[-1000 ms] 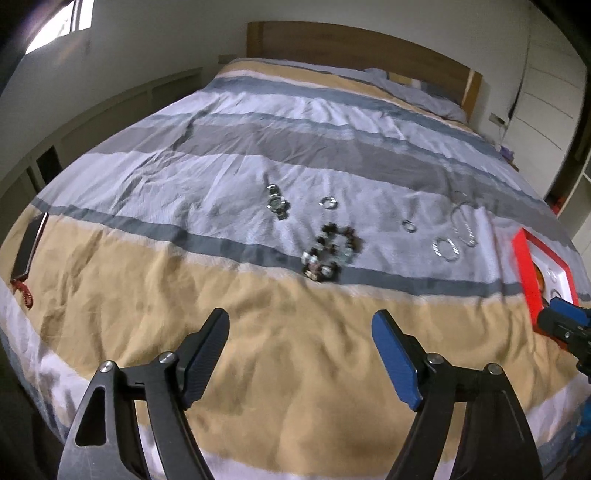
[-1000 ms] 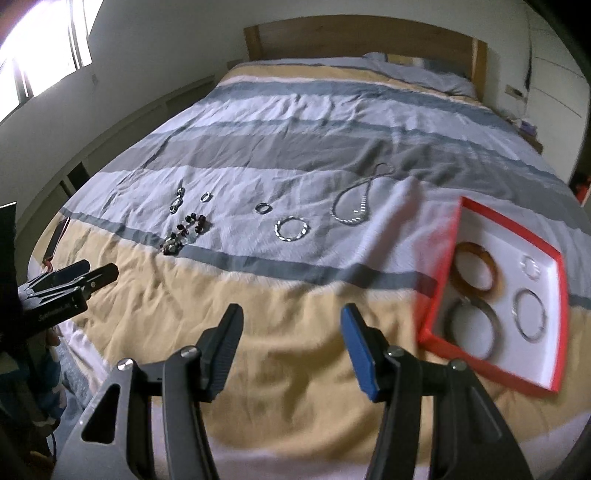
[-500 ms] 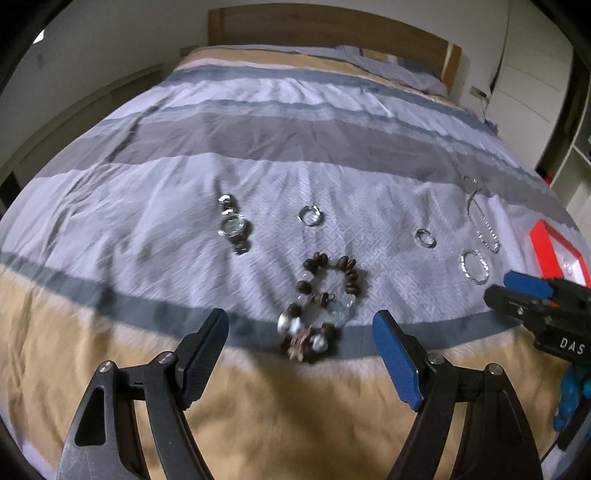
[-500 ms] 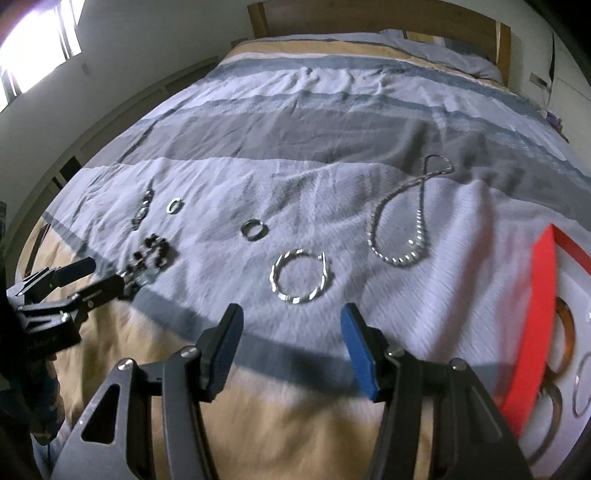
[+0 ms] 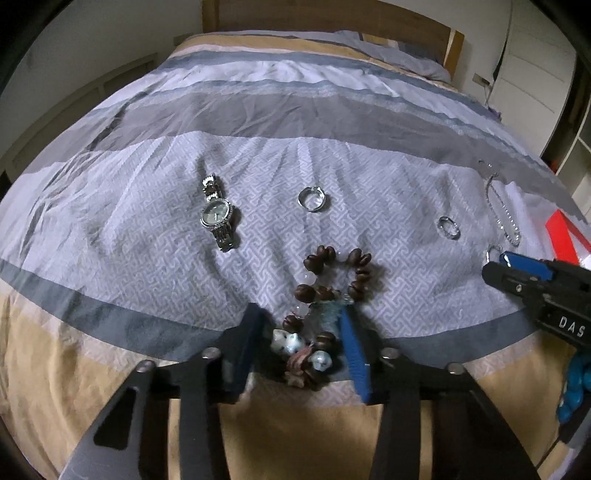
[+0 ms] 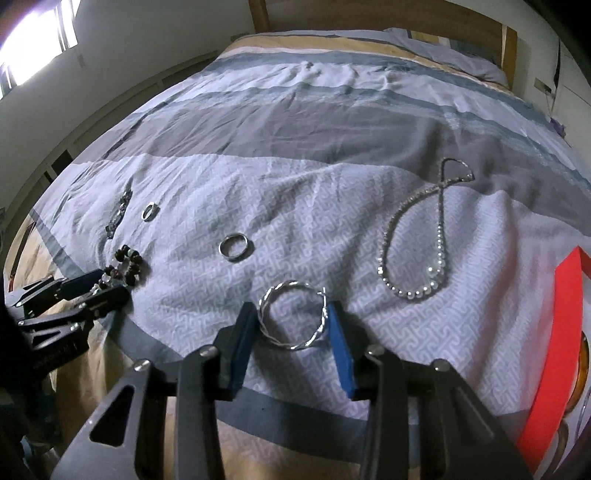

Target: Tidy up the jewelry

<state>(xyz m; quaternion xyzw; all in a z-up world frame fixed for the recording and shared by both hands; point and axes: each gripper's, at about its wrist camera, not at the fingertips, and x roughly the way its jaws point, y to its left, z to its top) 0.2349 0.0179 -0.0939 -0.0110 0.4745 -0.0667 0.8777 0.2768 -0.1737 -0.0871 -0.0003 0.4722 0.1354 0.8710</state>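
Observation:
My left gripper (image 5: 301, 332) is open with its fingers on either side of the near end of a brown and white beaded bracelet (image 5: 325, 291) lying on the bedspread. My right gripper (image 6: 291, 321) is open with its fingers around a twisted silver bangle (image 6: 293, 319). A silver watch (image 5: 217, 218), a silver ring (image 5: 312, 198) and a second ring (image 5: 448, 227) lie beyond the bracelet. A beaded silver necklace (image 6: 417, 254) lies right of the bangle. The red jewelry box (image 6: 554, 354) sits at the right edge. The right gripper also shows in the left wrist view (image 5: 517, 273).
The striped bedspread (image 6: 314, 129) covers the whole bed, with a wooden headboard (image 5: 332, 14) and pillows at the far end. White wardrobe doors (image 5: 535, 55) stand to the right. The left gripper shows at the left of the right wrist view (image 6: 88, 291).
Both grippers moved forward and down onto the bed. The left fingers now flank the beaded bracelet and the right fingers flank the twisted bangle; both jaws have narrowed.

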